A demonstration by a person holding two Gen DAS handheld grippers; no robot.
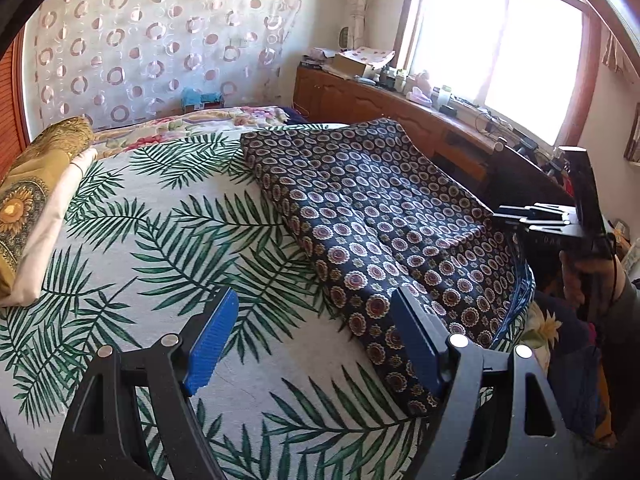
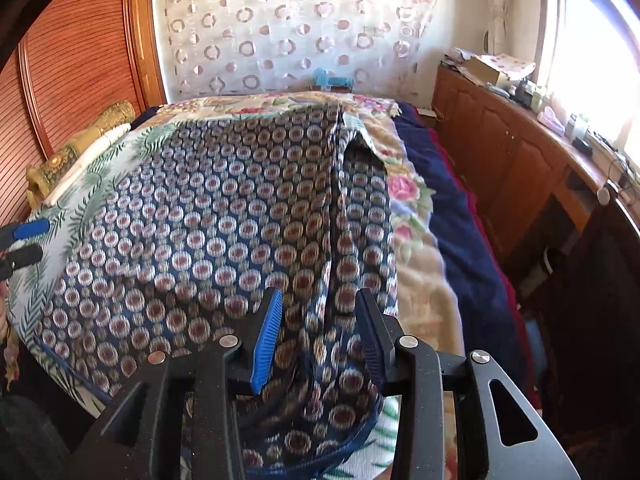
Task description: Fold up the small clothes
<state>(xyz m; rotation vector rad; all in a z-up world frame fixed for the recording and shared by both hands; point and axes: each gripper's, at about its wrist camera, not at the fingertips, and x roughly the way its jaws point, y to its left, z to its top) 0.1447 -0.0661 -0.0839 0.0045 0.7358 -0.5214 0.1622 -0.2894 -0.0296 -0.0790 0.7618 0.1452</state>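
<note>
Right gripper (image 2: 318,332) parted above patterned garment (image 2: 224,216); left gripper (image 1: 316,336) wide.

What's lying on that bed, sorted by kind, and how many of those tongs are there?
Dark circle-print garment: 1
Palm-leaf sheet: 1
Floral blanket: 1
Gold sunflower pillow: 1
Tongs: 2, the left tongs and the right tongs
Total: 6

A dark navy garment (image 1: 380,216) with red-and-white circle motifs lies on a white sheet (image 1: 168,240) printed with green palm fronds.
</note>
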